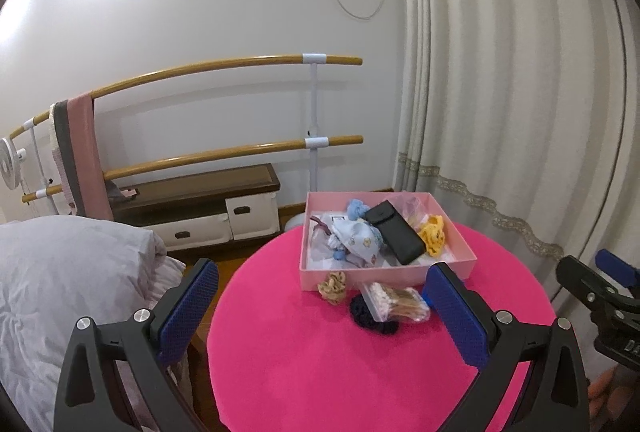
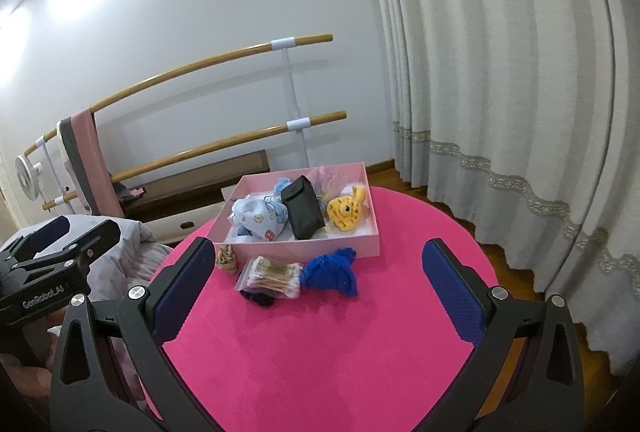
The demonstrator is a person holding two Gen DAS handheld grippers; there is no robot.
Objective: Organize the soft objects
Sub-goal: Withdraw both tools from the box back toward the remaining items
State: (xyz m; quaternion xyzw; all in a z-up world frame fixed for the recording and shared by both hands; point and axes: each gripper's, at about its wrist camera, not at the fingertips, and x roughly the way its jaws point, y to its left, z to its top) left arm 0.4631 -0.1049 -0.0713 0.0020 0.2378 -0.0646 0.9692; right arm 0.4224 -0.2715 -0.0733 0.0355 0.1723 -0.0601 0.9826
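Both claws wide apart, pink box [image 2: 320,247] on table, blue knit [image 2: 330,272] beside it

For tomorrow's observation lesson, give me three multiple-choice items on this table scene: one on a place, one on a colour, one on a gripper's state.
1. Where does the black case lie?
A. in the pink box
B. on the bare table
C. on the floor

2. What colour is the knitted item in front of the box?
A. green
B. blue
C. white

3. How is the right gripper?
A. shut on a bag
B. open, holding nothing
C. shut on the case

Key: 1 A, it rests among the box's contents; 2 B, the yarn is bright blue; 3 B, its fingers stand wide apart.
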